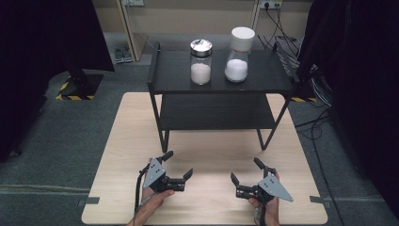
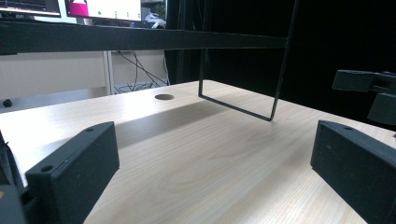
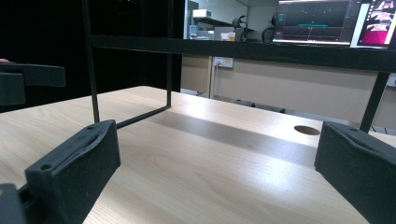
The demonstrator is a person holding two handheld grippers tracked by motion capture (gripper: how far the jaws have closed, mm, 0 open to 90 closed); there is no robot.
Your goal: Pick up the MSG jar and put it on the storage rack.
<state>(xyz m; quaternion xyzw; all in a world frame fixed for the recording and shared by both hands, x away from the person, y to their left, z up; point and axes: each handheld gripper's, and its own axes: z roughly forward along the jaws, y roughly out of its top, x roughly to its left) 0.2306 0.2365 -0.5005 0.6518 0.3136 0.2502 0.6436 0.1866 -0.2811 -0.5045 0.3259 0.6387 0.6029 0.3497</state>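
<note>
A black two-tier rack [image 1: 155,75] stands on the far half of the light wooden table [image 1: 113,155]. Its top shelf carries a glass jar [image 1: 201,62] with a silver lid and a white-capped bottle [image 1: 239,55], both partly filled with white powder. Near the front edge my left gripper [image 1: 179,164] is open and empty, held in a hand. My right gripper [image 1: 245,170] mirrors it, open and empty too. In the left gripper view the left gripper [image 2: 212,163] hovers just above bare wood. In the right gripper view the right gripper [image 3: 215,163] also faces bare wood.
The rack's thin legs [image 2: 238,102] rest on the table ahead of both grippers, with the lower shelf [image 1: 216,113] overhead. A round hole [image 3: 307,129] is cut in the tabletop. Cables [image 1: 320,127] lie on the floor at the right, dark curtains on both sides.
</note>
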